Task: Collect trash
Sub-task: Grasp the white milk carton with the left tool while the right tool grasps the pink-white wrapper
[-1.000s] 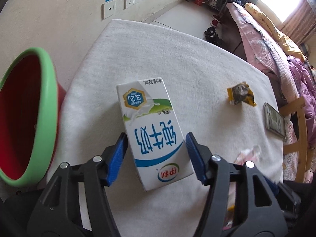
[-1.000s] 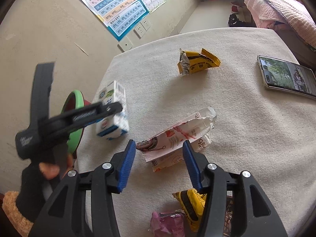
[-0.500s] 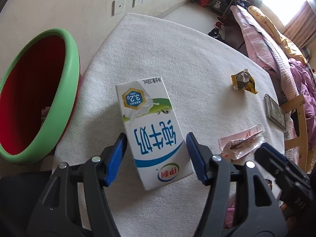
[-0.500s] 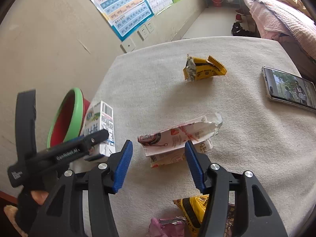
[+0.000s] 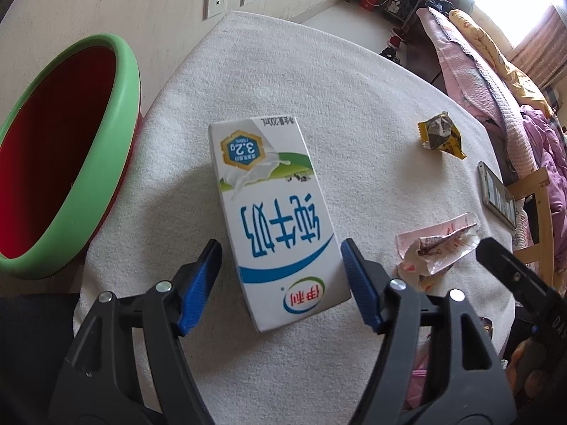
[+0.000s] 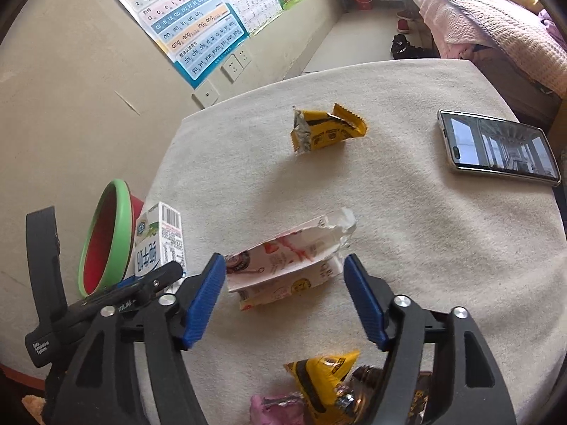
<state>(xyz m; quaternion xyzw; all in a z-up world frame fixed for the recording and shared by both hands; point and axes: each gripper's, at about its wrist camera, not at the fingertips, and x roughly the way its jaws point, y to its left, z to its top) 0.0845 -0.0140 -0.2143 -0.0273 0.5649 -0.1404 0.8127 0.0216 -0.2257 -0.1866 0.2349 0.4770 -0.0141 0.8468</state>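
Note:
A white, blue and green milk carton (image 5: 273,205) hangs between the jaws of my left gripper (image 5: 280,248), above the table's left part, close to the red bin with the green rim (image 5: 124,106). The jaws are opening, and the left pad (image 5: 202,283) stands clear of the carton. In the right wrist view the carton (image 6: 159,241) sits right beside the bin (image 6: 120,212). My right gripper (image 6: 283,260) hovers over a torn white and pink wrapper (image 6: 287,265) lying on the cloth. Its jaws are opening too, with nothing gripped.
A round table under a white cloth (image 6: 389,248) holds a crumpled yellow wrapper (image 6: 326,129) further back and a phone (image 6: 496,148) at the right. Another yellow wrapper (image 6: 319,372) and a pink one (image 6: 276,407) lie at the near edge. Behind the table stands a wall with posters (image 6: 191,28).
Both pairs of jaws have spread wider. The left pad has come off the milk carton. The left gripper has shifted so that more of the bin shows.

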